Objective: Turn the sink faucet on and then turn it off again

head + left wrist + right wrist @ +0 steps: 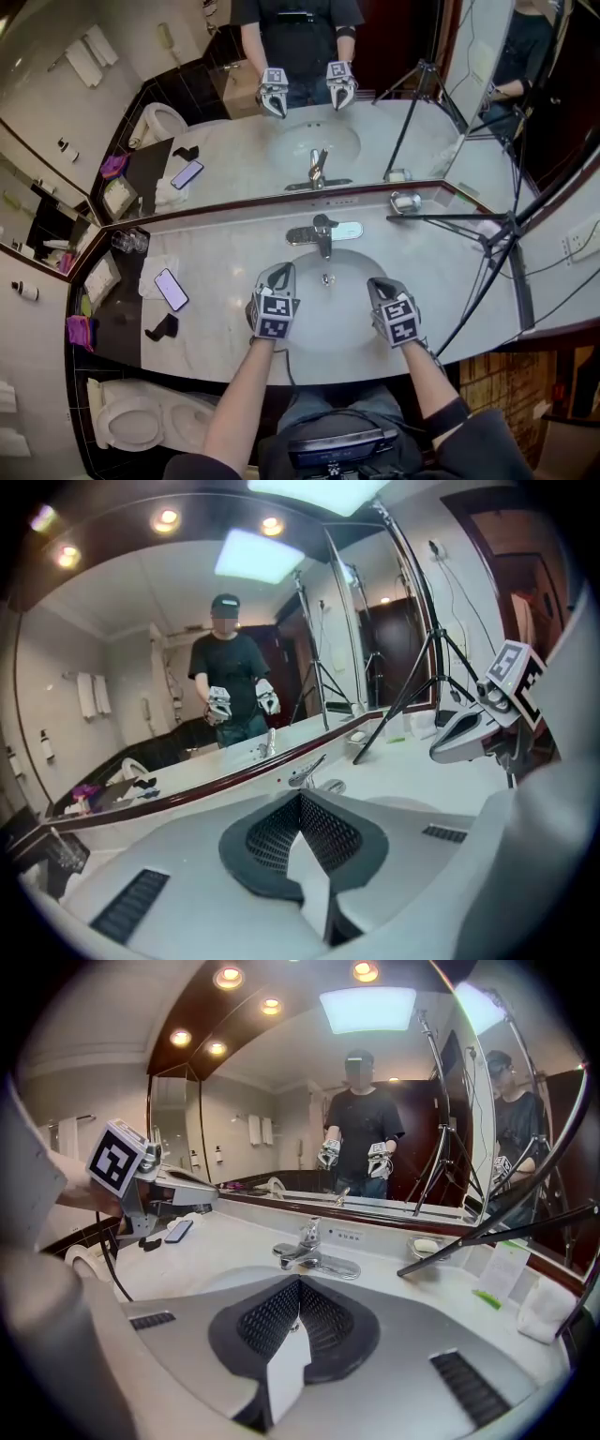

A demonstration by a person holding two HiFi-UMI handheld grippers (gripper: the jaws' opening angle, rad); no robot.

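The chrome faucet [322,232] stands at the back of the oval sink [349,330], its single lever lying along the spout. No running water shows. My left gripper [283,273] hovers over the basin's near left, short of the faucet, with its pads pressed together on nothing. My right gripper [380,284] hangs over the near right of the basin, also shut and empty. In the left gripper view the faucet [307,772] lies just beyond the closed jaws. The right gripper view shows the faucet [305,1246] straight ahead past the shut pads.
A phone [172,289] lies on a white towel on the left of the marble counter, with a small black object [164,327] nearer the edge. A soap dish [405,201] sits by the mirror. Tripod legs [497,246] cross the counter's right. A toilet [141,422] stands lower left.
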